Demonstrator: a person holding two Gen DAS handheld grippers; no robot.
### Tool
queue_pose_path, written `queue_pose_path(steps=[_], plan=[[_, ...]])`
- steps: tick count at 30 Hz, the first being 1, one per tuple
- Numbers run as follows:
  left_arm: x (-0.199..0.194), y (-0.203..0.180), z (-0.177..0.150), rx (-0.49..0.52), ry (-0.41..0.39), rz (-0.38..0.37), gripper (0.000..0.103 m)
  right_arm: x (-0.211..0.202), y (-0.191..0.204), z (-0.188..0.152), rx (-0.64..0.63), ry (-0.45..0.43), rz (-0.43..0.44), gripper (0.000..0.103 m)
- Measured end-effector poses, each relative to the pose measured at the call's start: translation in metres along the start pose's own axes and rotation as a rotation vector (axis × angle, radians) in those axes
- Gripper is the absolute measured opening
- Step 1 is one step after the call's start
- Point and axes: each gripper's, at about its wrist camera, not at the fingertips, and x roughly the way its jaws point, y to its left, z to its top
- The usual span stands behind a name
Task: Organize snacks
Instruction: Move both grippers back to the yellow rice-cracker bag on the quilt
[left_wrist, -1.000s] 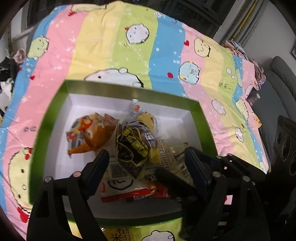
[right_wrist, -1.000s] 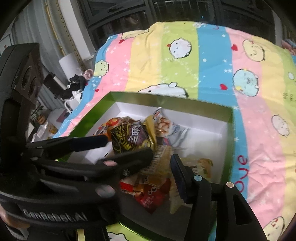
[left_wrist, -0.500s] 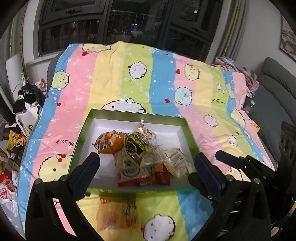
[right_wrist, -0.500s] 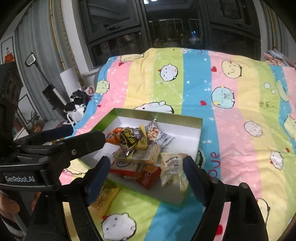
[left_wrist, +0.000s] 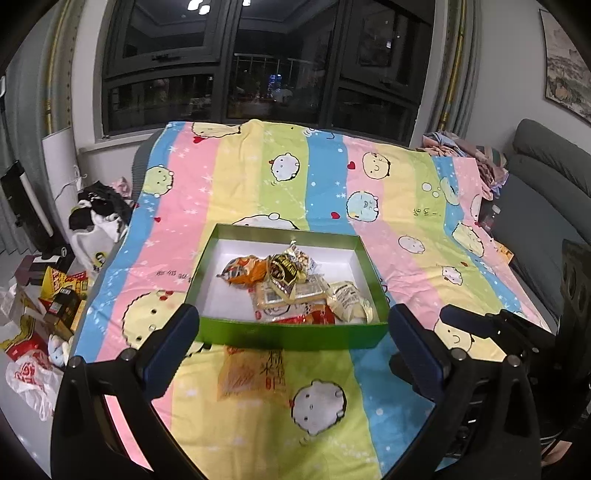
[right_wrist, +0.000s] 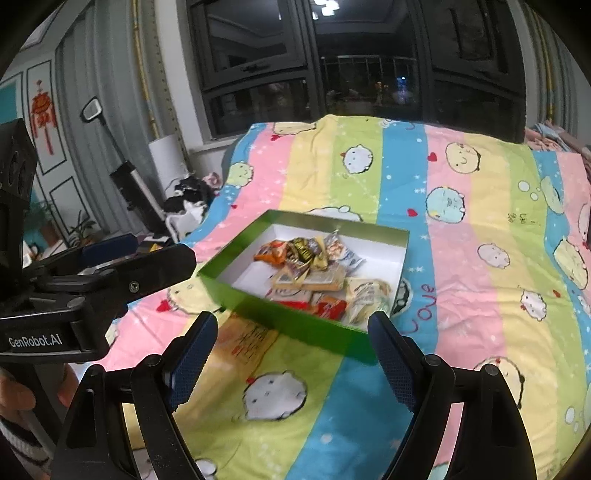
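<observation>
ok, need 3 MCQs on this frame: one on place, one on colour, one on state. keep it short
1. Where is the flat orange-yellow snack packet?
A. inside the box
B. on the striped bedspread, just outside the box's near wall
C. on the floor

2. What colour are the outer walls of the shallow cardboard box?
A. green
B. red
C. black

3. What state are the left gripper and the right gripper in?
A. both shut on snacks
B. one open, one shut
C. both open and empty

Key: 1 B, the packet lies on the bedspread in front of the box wall. 2 A, the walls are green and the inside white. 3 C, each gripper's fingers stand wide apart with nothing between them; the jaws have just been opening.
</observation>
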Motion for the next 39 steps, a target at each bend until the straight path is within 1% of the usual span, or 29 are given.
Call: queue_pose_path(steps=[3, 8, 19, 27, 39], plan=[[-0.011, 0.001, -0.009, -0.003, 0.002, -0.004, 0.103, -0.009, 0.006, -0.007, -0.001, 0.0, 0.009, 0.084], [-0.022, 0.005, -0.027, -0.012, 0.028, -0.002, 0.103, -0.018, 0.01, -0.02, 0.005, 0.015, 0.015, 0.084], [-0.029, 0.013, -0.048, -0.04, 0.064, 0.002, 0.102, -0.018, 0.017, -0.039, 0.018, 0.069, 0.008, 0.084], [-0.021, 0.023, -0.055, -0.061, 0.085, 0.0, 0.103, -0.007, 0.026, -0.044, 0.001, 0.095, 0.013, 0.084], [0.012, 0.047, -0.065, -0.109, 0.147, -0.005, 0.102, 0.031, 0.034, -0.046, -0.003, 0.164, 0.029, 0.084]])
